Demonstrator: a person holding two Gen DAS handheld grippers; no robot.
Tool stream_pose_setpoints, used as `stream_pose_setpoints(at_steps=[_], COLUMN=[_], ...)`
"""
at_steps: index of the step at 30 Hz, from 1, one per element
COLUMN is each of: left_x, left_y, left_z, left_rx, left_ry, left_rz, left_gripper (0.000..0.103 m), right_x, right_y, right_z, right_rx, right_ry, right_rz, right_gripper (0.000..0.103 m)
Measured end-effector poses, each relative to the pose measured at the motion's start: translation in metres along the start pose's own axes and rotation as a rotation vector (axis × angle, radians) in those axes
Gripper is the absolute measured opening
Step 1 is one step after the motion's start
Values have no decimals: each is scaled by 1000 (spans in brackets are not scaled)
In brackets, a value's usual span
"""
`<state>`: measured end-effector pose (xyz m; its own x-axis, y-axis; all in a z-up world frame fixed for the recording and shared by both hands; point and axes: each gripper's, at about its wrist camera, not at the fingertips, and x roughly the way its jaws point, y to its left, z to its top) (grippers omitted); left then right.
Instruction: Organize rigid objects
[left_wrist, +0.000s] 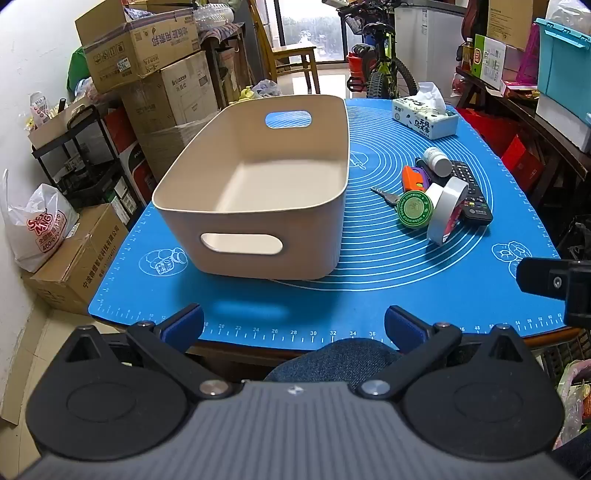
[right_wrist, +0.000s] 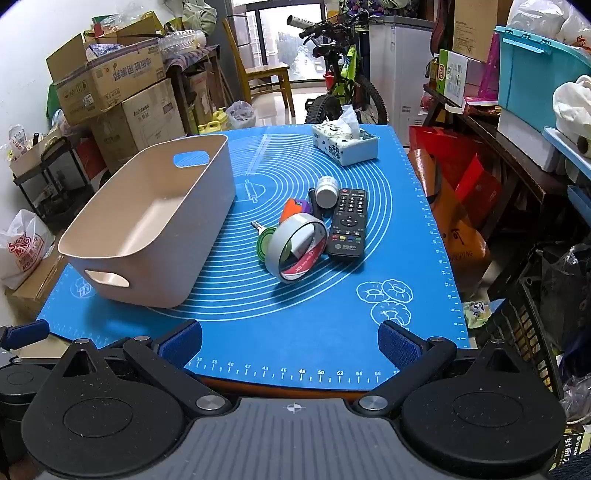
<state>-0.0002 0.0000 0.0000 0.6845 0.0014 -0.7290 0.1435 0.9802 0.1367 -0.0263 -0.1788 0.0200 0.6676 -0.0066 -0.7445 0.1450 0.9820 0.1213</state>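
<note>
An empty beige bin (left_wrist: 258, 184) (right_wrist: 147, 221) stands on the left of the blue mat (left_wrist: 369, 295) (right_wrist: 295, 325). Right of it lies a pile: a tape roll (left_wrist: 445, 208) (right_wrist: 280, 251), a green tin (left_wrist: 414, 209) (right_wrist: 265, 243), a black remote (left_wrist: 474, 195) (right_wrist: 348, 222), a white bottle (left_wrist: 437, 160) (right_wrist: 327, 191), an orange-purple toy (left_wrist: 415, 177) (right_wrist: 293, 206) and a key (left_wrist: 384, 195) (right_wrist: 256, 225). My left gripper (left_wrist: 293, 326) and right gripper (right_wrist: 290, 343) are open and empty at the mat's near edge.
A tissue box (left_wrist: 424, 116) (right_wrist: 345, 144) sits at the far right of the mat. Cardboard boxes (left_wrist: 147, 74) stack on the left, a bicycle (right_wrist: 343, 81) stands behind the table, and shelves (right_wrist: 517, 129) line the right.
</note>
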Motion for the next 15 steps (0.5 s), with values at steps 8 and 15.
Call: stream_pose_setpoints(at_steps=[8,15], left_x=[0,0], left_y=[0,0], left_z=[0,0], left_rx=[1,1], left_ry=[2,2], left_rz=[1,1], left_gripper=[103,103], right_x=[0,1], right_y=[0,0], right_z=[0,0], right_rx=[-3,0], right_ry=[2,7], right_rz=[1,7], right_gripper=[101,101])
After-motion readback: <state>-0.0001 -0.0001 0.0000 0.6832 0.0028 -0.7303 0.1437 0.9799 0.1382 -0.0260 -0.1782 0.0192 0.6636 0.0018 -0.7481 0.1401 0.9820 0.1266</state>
